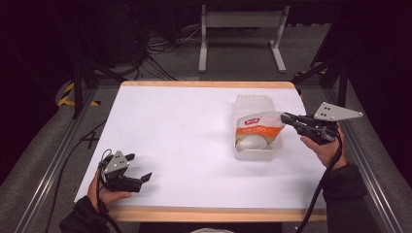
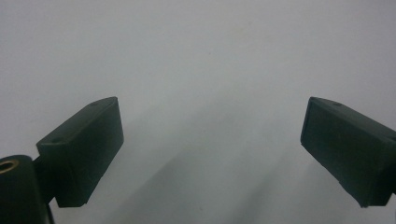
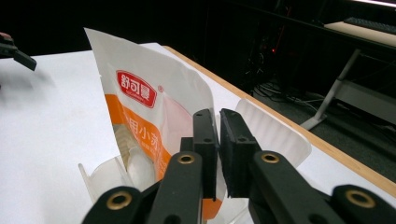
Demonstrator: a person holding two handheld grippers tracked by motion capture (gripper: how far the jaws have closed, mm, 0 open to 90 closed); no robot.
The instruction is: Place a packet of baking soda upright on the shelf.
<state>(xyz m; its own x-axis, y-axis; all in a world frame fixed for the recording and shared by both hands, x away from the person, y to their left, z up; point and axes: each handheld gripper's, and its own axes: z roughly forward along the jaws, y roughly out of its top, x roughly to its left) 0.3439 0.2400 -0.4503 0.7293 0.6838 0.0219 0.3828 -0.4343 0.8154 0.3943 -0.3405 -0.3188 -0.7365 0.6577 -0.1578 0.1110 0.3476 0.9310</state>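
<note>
The pouch [image 1: 256, 127] is a white plastic snack bag with an orange band across its lower half and a red label with white characters near the top [image 3: 136, 88]; something pale and rounded shows through its lower part; it stands in a clear plastic container [image 1: 254, 151] on the right half of the white desk [image 1: 175, 131], its bottom down in the container and its long axis rising from there up toward the right gripper [image 1: 286, 118], so its top corner points at the person's right side; the hinged lid of the container [image 1: 252, 102] lies open behind it; the right gripper's fingers [image 3: 205, 140] are nearly together, pinching the pouch's upper edge between them; the left gripper [image 1: 138, 169] rests low at the desk's near left corner, well apart from the pouch, its fingers [image 2: 84, 147] spread wide over bare desk and holding nothing.
</note>
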